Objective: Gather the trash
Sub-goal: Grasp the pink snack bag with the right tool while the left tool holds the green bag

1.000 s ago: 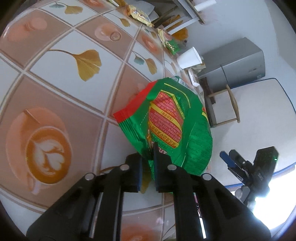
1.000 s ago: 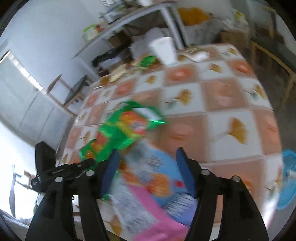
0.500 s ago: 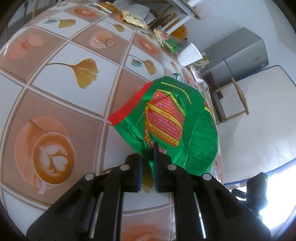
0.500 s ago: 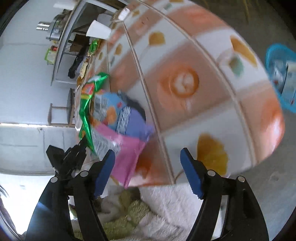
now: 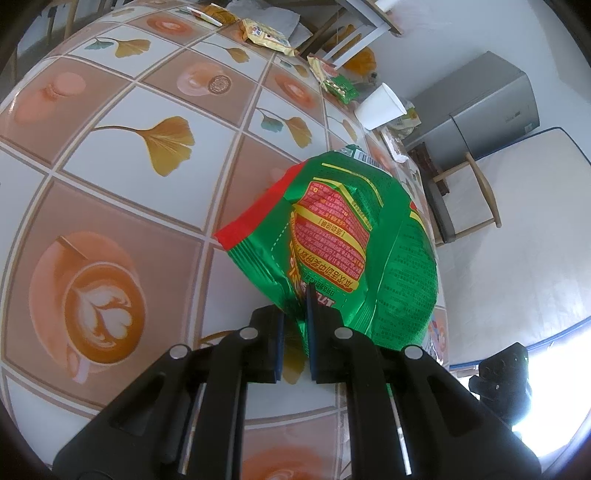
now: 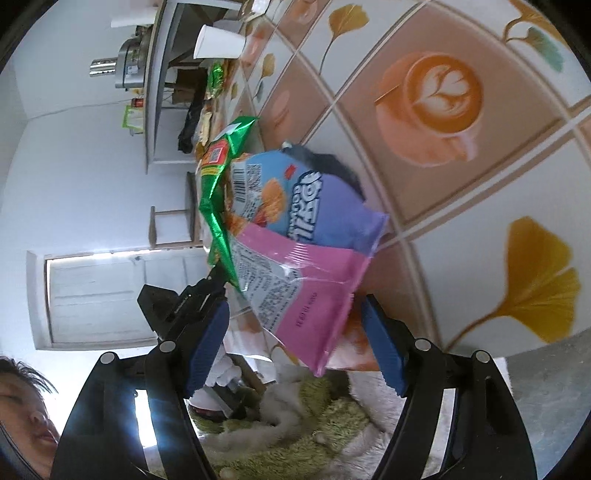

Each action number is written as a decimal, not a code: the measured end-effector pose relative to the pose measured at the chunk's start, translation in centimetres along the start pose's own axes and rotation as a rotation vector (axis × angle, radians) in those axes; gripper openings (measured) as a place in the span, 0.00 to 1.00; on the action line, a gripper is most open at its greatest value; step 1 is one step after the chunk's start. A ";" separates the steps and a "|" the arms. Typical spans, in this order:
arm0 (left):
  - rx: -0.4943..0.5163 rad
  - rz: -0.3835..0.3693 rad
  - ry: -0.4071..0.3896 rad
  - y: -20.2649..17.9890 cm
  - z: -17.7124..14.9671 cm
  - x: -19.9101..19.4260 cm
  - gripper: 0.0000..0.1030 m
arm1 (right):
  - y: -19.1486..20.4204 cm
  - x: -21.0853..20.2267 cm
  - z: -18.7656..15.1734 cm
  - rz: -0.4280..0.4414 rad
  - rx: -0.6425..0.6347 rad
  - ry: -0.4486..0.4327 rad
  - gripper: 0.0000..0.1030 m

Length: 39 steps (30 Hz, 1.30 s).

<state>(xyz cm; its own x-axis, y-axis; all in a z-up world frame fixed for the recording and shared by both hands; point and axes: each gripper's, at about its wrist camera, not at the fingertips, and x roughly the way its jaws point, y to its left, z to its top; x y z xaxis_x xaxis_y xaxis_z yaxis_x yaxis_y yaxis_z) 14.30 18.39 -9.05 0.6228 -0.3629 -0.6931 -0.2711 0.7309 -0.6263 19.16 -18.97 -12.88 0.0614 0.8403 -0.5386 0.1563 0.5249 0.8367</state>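
My left gripper (image 5: 295, 332) is shut on the lower edge of a green and red snack bag (image 5: 347, 251) and holds it above the patterned table (image 5: 122, 158). In the right wrist view that green bag (image 6: 216, 173) shows edge-on, behind a pink and blue snack bag (image 6: 299, 251). My right gripper (image 6: 295, 350) is open, its blue pads on either side of the pink bag's lower end without touching it. The pink bag lies at the table's edge and overhangs it. The left gripper's body (image 6: 181, 306) shows just left of my right gripper.
A white paper cup (image 5: 382, 107) and several snack wrappers (image 5: 266, 35) lie at the table's far end. A grey cabinet (image 5: 487, 107) and a wooden chair (image 5: 469, 199) stand beyond it. A fluffy green and white rug (image 6: 295, 424) lies below the table edge.
My right gripper has rolled and swung over toward the table edge, jaws still open around the pink bag. My left gripper has kept its hold on the green bag and shifted slightly.
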 end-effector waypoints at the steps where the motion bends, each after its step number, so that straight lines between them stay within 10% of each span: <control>1: 0.000 -0.001 0.001 0.0 0.0 0.0 0.08 | 0.1 0.1 0.1 0.005 0.001 -0.002 0.69; 8: 0.001 -0.007 0.002 0.0 0.0 0.2 0.08 | 0.9 0.6 0.0 -0.019 -0.029 -0.050 0.69; 19: -0.035 -0.041 0.002 0.5 -0.3 0.1 0.08 | -0.6 1.0 0.3 -0.028 0.036 -0.152 0.22; 25: -0.039 -0.047 0.000 0.6 -0.4 0.1 0.08 | -0.4 0.9 0.1 0.126 0.024 -0.145 0.22; 39: -0.028 -0.039 -0.003 0.4 -0.3 0.1 0.08 | 2.1 3.2 1.3 0.135 -0.028 -0.145 0.26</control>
<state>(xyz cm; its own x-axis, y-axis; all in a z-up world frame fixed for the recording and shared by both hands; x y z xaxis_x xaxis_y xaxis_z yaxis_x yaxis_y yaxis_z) 14.03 18.42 -9.49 0.6355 -0.3891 -0.6668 -0.2671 0.6996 -0.6628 20.99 -15.37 -12.98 0.2216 0.8762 -0.4281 0.1098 0.4138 0.9037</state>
